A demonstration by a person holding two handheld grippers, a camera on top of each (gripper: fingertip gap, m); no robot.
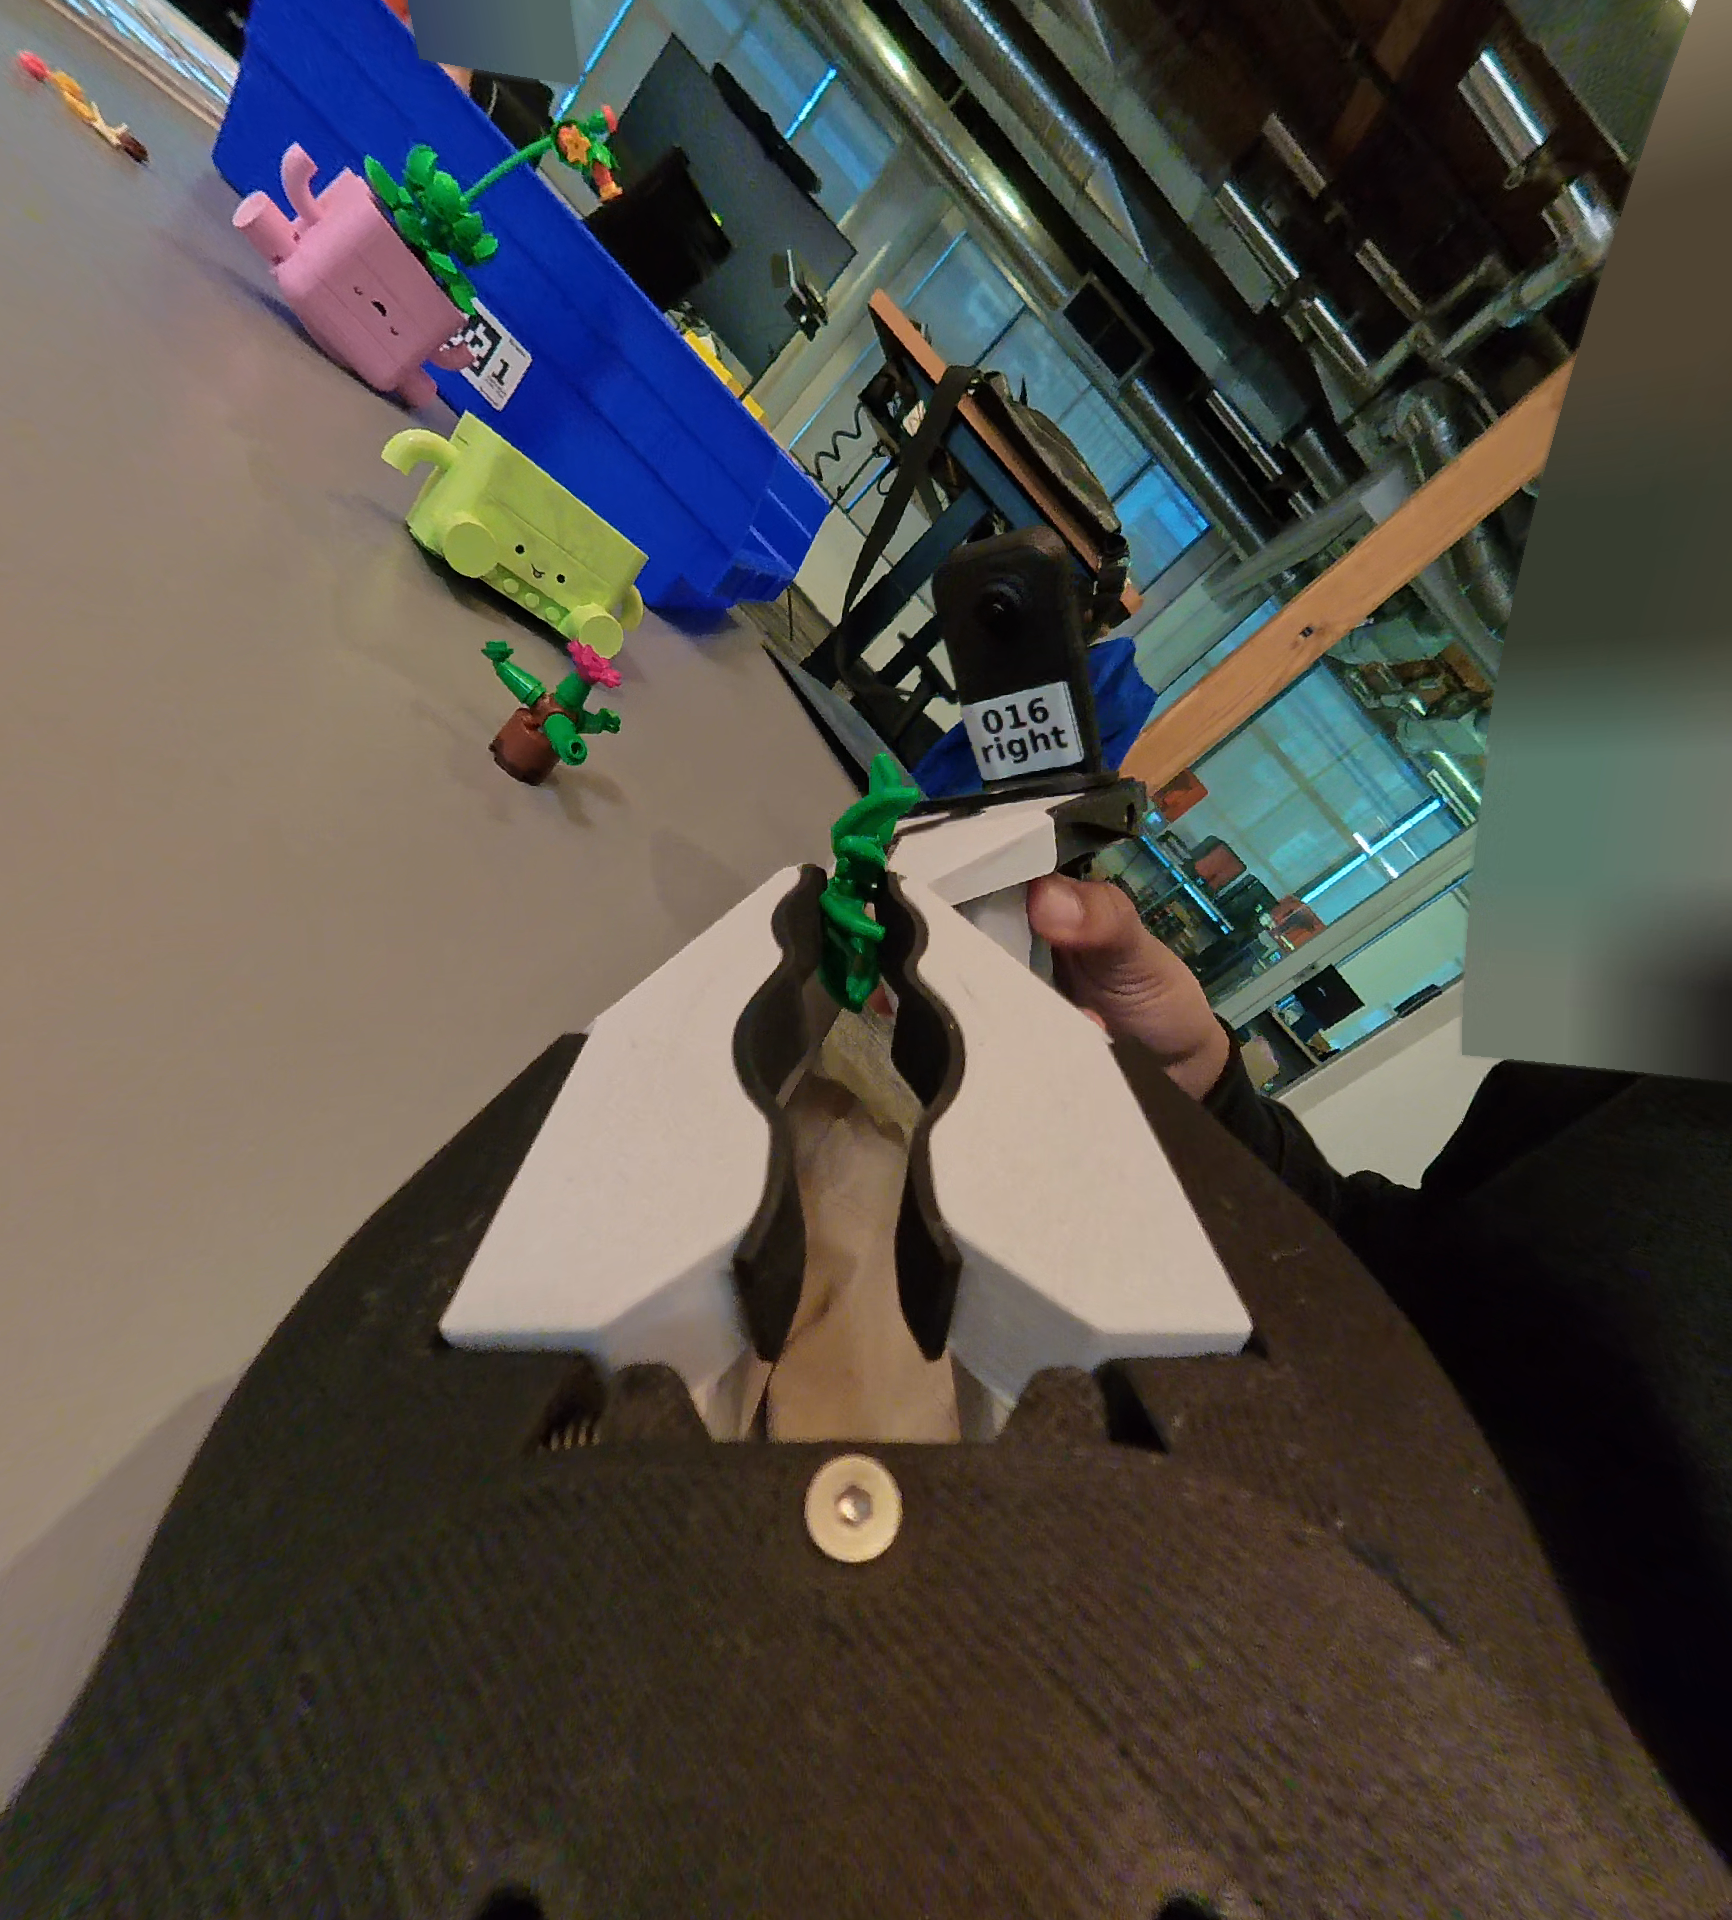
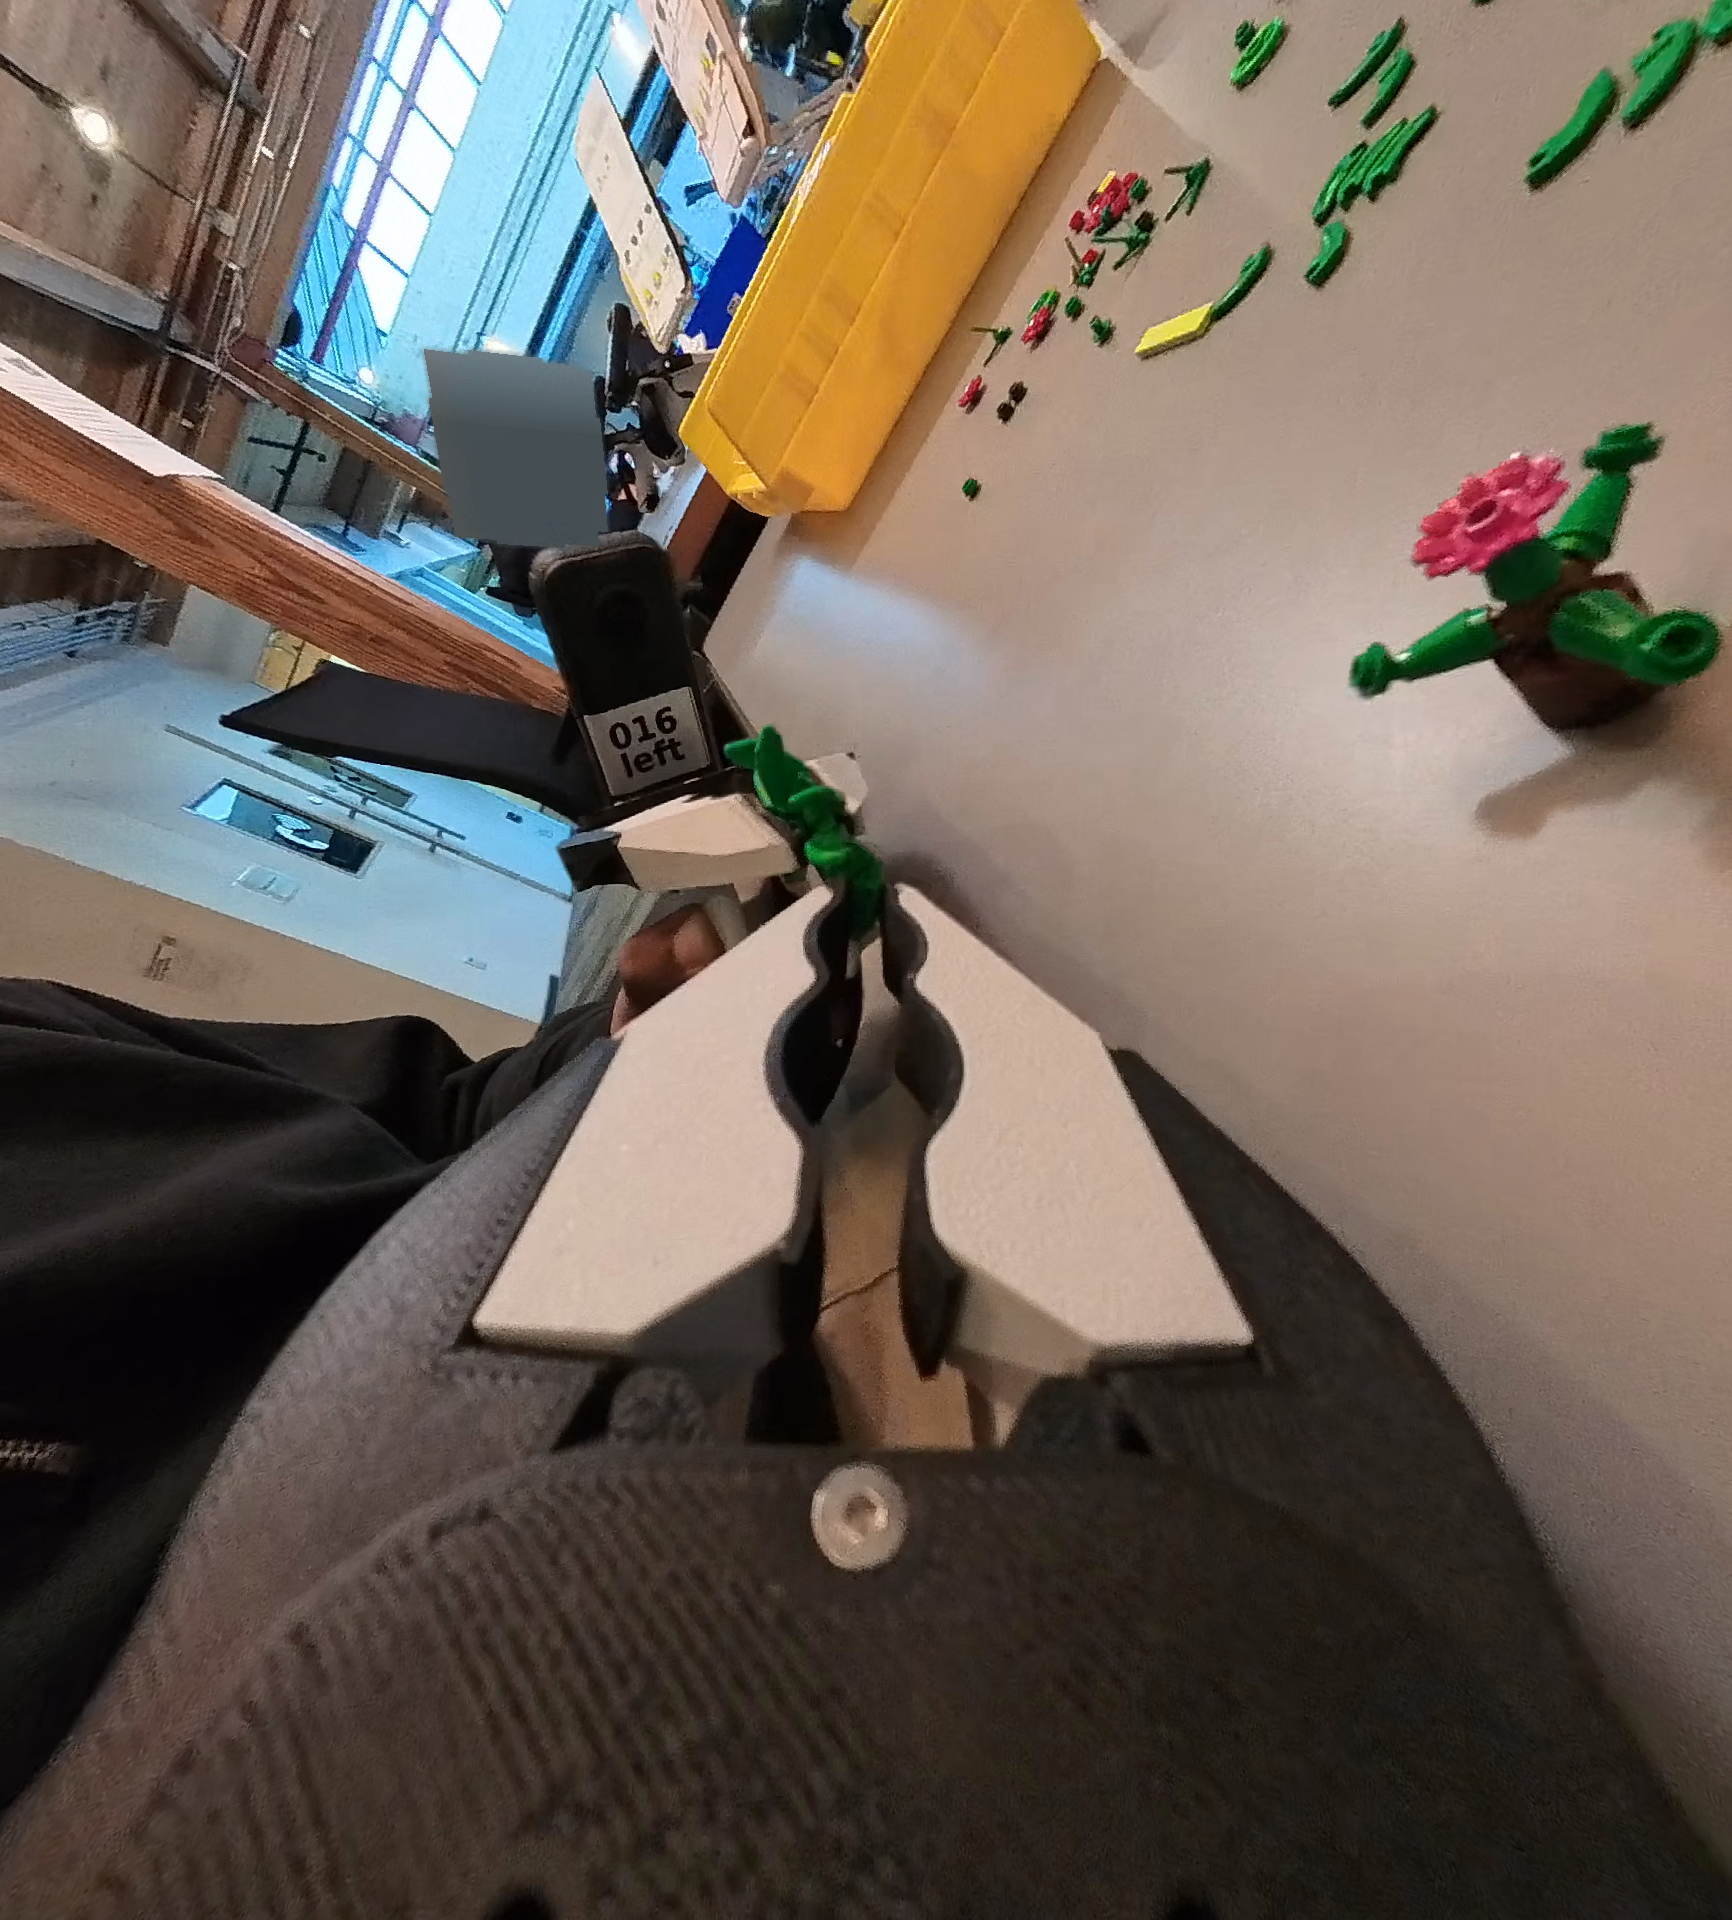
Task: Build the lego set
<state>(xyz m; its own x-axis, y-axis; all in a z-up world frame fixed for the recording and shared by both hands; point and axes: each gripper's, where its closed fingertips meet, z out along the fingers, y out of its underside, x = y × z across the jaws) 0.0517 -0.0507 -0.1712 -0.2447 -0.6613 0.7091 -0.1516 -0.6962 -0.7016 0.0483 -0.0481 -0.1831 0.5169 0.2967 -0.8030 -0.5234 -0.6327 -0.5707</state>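
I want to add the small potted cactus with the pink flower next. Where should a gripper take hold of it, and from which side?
Probably by the brown pot, low, coming level with the table. The pot is the only compact, solid part; green arms jut out sideways and the pink flower sits on top, so a grasp from above would likely knock them. Both grippers are busy with the green leafy piece.

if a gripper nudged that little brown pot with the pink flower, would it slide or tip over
The brown pot probably tips: its base looks small, while green stems splay wide and the pink flower sits high. It likely weighs little, being small plastic, so it may skid on the smooth table. The stems might pop off.
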